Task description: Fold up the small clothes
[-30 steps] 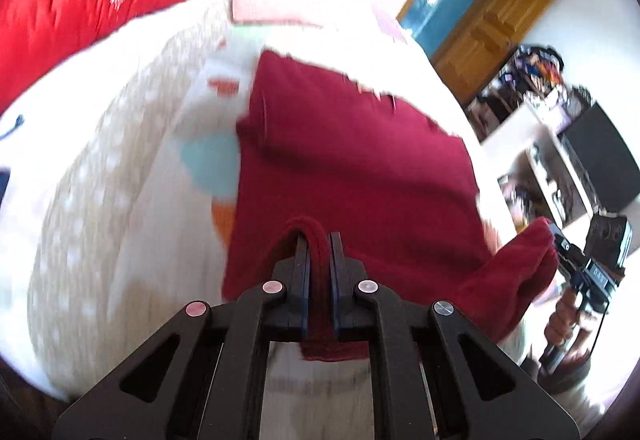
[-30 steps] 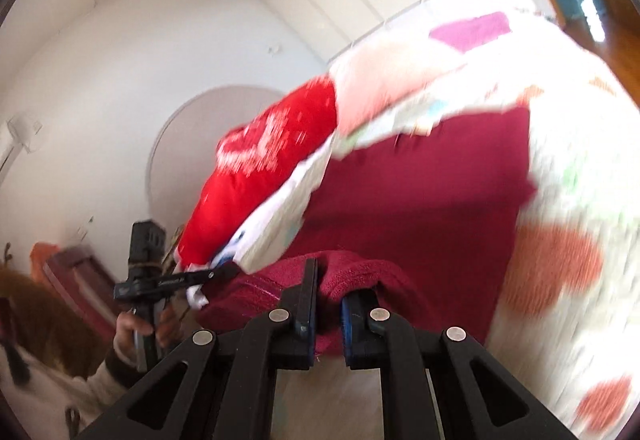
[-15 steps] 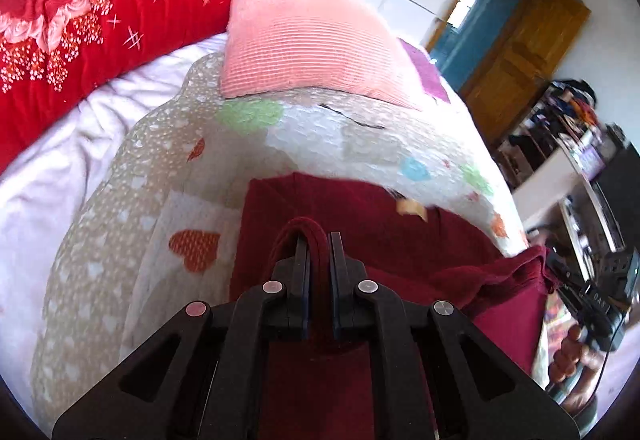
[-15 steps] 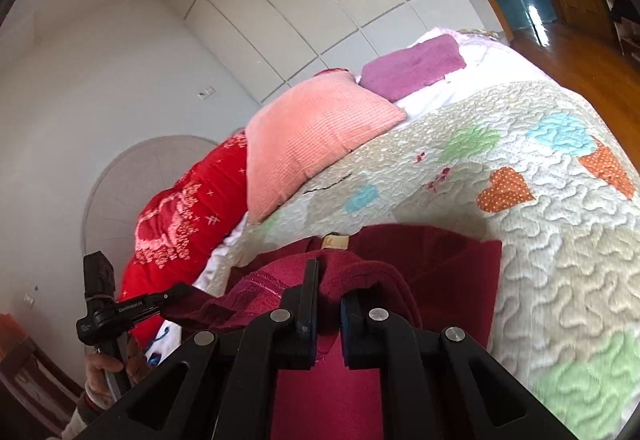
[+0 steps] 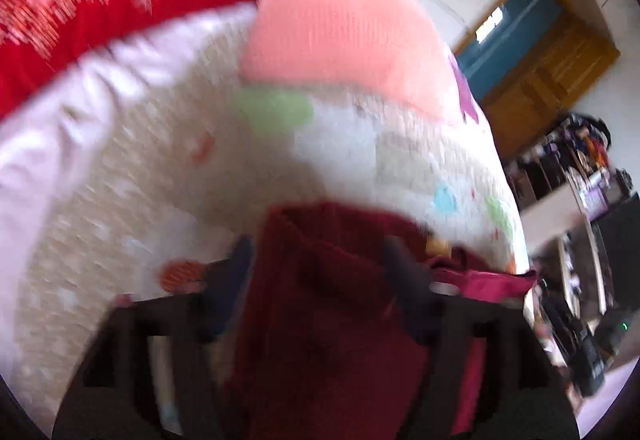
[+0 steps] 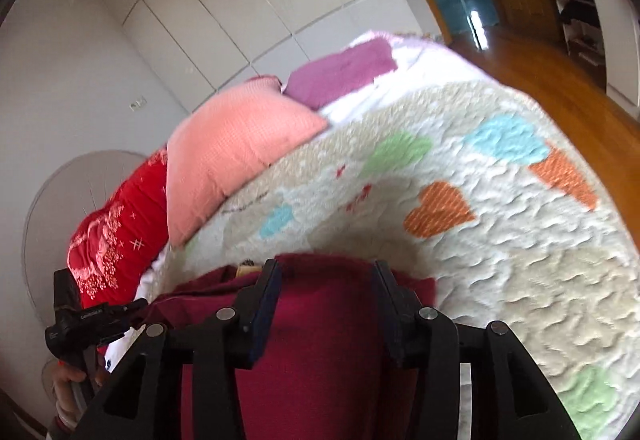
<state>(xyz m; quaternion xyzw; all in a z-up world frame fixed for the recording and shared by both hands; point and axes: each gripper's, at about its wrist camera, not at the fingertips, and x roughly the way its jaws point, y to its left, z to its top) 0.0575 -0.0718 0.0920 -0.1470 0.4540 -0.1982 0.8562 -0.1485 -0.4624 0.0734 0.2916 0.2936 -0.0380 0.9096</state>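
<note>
A dark red garment (image 5: pixel 320 320) lies folded on the quilted bedspread (image 5: pixel 140 180), seen also in the right wrist view (image 6: pixel 320 340). My left gripper (image 5: pixel 320 252) is open, its jaws spread wide, with the red cloth lying between and under them; this view is blurred. My right gripper (image 6: pixel 326 272) is open too, jaws apart over the garment's far edge. The left gripper also shows at the lower left of the right wrist view (image 6: pixel 92 320).
A salmon pink pillow (image 6: pixel 236 148), a purple pillow (image 6: pixel 340 68) and a red blanket (image 6: pixel 116 236) lie at the head of the bed. The quilt (image 6: pixel 500 260) spreads to the right, wooden floor (image 6: pixel 560 88) beyond. Shelves and a door stand at right (image 5: pixel 560 160).
Both grippers carried the garment's near edge forward over itself, then opened and let go of the cloth.
</note>
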